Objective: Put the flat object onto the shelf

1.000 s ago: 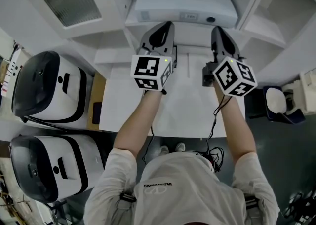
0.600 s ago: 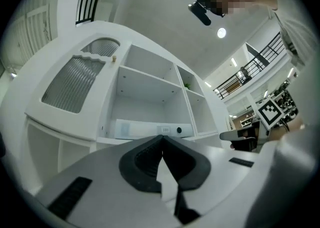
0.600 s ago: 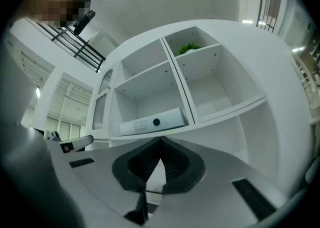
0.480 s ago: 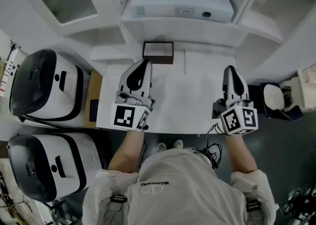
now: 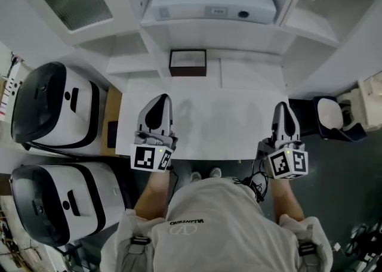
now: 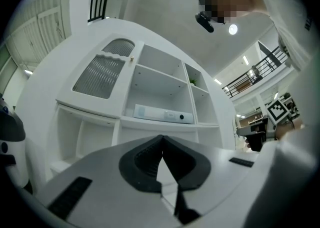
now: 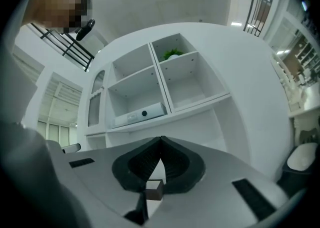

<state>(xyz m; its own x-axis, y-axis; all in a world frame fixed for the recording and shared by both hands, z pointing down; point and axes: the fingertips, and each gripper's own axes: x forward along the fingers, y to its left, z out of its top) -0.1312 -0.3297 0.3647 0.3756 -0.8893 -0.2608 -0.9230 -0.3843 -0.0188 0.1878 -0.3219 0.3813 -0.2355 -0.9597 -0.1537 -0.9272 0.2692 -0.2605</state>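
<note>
Standing at the far left, beside the surface, are two rounded white-and-black appliances (image 5: 57, 107), one behind the other. The white surface (image 5: 221, 124) lies ahead of the person (image 5: 218, 229), whose arms reach over its near edge.

The left gripper (image 5: 161, 99) hovers over the surface's near left part. Its jaws are clenched tip to tip with nothing between them, and it points toward the shelf unit (image 5: 179, 32).

Further in, the flat object (image 5: 187, 62), dark-framed with a pale top, lies at the very back of the surface against the foot of the shelf unit. It is well apart from both grippers. I cannot tell whether it rests on a low ledge of the unit or on the surface itself. Above it, on a shelf board, sits a long white device (image 5: 209, 5) with a small dark round spot on its front.

The right gripper (image 5: 283, 107) is held at the surface's near right corner, level with the left one. Its jaws are likewise clenched and empty; the right gripper view shows the flat object only as a small block far beyond them.

Farthest right, a dark blue bin (image 5: 334, 123) stands on the floor.
</note>
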